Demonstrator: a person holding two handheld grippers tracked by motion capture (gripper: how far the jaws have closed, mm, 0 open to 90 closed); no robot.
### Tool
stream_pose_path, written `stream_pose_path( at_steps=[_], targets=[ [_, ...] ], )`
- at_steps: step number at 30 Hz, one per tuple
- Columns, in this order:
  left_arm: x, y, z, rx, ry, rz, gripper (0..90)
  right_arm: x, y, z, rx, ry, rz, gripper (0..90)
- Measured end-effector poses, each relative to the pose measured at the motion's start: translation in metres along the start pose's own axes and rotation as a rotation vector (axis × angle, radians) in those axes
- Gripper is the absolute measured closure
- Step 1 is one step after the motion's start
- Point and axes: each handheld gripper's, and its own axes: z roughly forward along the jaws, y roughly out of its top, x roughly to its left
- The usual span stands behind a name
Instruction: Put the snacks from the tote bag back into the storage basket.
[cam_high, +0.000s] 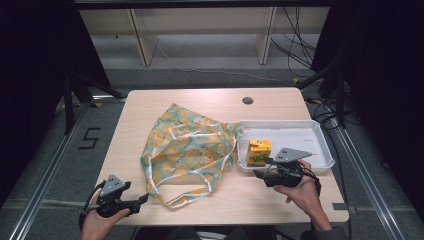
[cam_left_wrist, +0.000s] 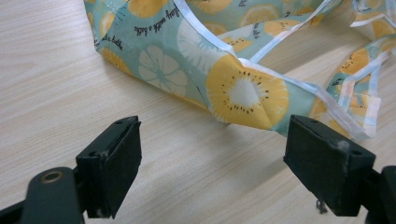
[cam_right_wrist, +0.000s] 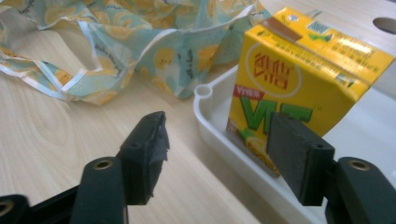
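**Juice carton waits in the tray, bag lies flat beside it**

At the left end of the white tray (cam_high: 320, 131), a yellow juice carton (cam_high: 259, 152) stands upright, close to the tray wall. The right tongs (cam_high: 266, 169) are just at 5 o'clock of the carton, with jaws spread and nothing pinched between them. In the right gripper view the carton (cam_right_wrist: 299, 88) rises beyond the two black jaws, one jaw outside the tray rim and one over it, so I judge the tongs are lined up to take the carton by its flat sides.

The fabric bag (cam_high: 187, 150) lies in the middle of the desk (cam_high: 210, 102), at 9 o'clock of the tray and touching its corner. It is thin, soft cloth, pale green with printed orange slices and white trim on the handles, and it is crumpled, with its mouth not held open. The left tongs (cam_high: 140, 201) rest at 7 o'clock of the bag, jaws also spread and empty, pointing toward a folded edge of the bag (cam_left_wrist: 243, 93); probably they wait there to lift this edge.

The carton is stiff cardboard with sharp edges and a glossy print. The tray is smooth plastic with a rounded rim, and the desk is light wood grain.
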Motion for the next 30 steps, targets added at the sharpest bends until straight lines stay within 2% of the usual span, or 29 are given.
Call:
stream_pose_path(
  at_steps=[1,3,4,5,6,7,8,13,14,17,19,20,23,27,28,29,30],
  targets=[
    [0.003,0.001,-0.002,0.02,0.002,0.041,18.3,-0.001,-0.002,0.0,0.001,-0.001,-0.013,37.2],
    [0.003,0.0,-0.002,0.025,0.002,0.032,18.3,0.002,-0.006,-0.001,0.019,-0.006,0.001,35.4],
    [0.002,0.0,-0.001,0.015,0.015,0.01,18.3,0.004,-0.008,0.0,0.014,-0.014,0.003,34.6],
    [0.001,0.0,-0.001,0.011,0.012,0.005,18.3,0.005,-0.01,-0.001,0.012,-0.014,0.006,34.6],
    [0.003,0.0,-0.002,0.025,0.001,0.028,18.3,0.006,-0.012,-0.001,0.015,-0.007,0.01,34.2],
    [0.0,0.0,0.001,-0.003,0.001,-0.001,18.3,0.007,-0.014,-0.002,0.026,-0.008,0.02,32.8],
    [0.0,-0.001,0.001,-0.01,0.0,-0.004,18.3,0.008,-0.015,-0.001,0.024,-0.015,0.01,31.0],
    [0.0,0.0,0.001,-0.006,0.003,-0.003,18.3,0.014,-0.021,-0.003,0.032,-0.015,0.028,28.3],
    [0.002,0.0,0.0,0.012,0.007,0.018,18.3,0.015,-0.022,-0.003,0.024,-0.021,0.028,27.9],
    [0.002,0.0,0.0,0.009,0.011,0.014,18.3,0.017,-0.025,-0.004,0.023,-0.036,0.02,26.0],
    [0.002,0.0,0.0,0.013,0.004,0.011,18.3,0.019,-0.027,-0.005,0.042,-0.041,0.034,25.2],
    [0.003,0.0,-0.002,0.031,0.007,0.031,18.3,0.018,-0.03,-0.006,0.052,-0.031,0.029,24.7],
    [0.002,0.0,-0.001,0.019,0.009,0.017,18.3,0.02,-0.032,-0.007,0.051,-0.038,0.035,24.6],
    [0.003,0.0,-0.001,0.028,0.007,0.028,18.3,0.022,-0.037,-0.011,0.048,-0.052,0.03,23.5],
    [0.003,0.0,-0.001,0.029,-0.001,0.038,18.3,0.024,-0.04,-0.012,0.068,-0.044,0.047,22.9],
    [0.0,0.0,0.002,0.0,-0.004,-0.006,18.3,0.024,-0.041,-0.012,0.07,-0.054,0.029,22.5],
    [0.001,-0.001,0.001,0.005,0.0,0.006,18.3,0.025,-0.042,-0.012,0.07,-0.055,0.027,22.2]
  ],
)
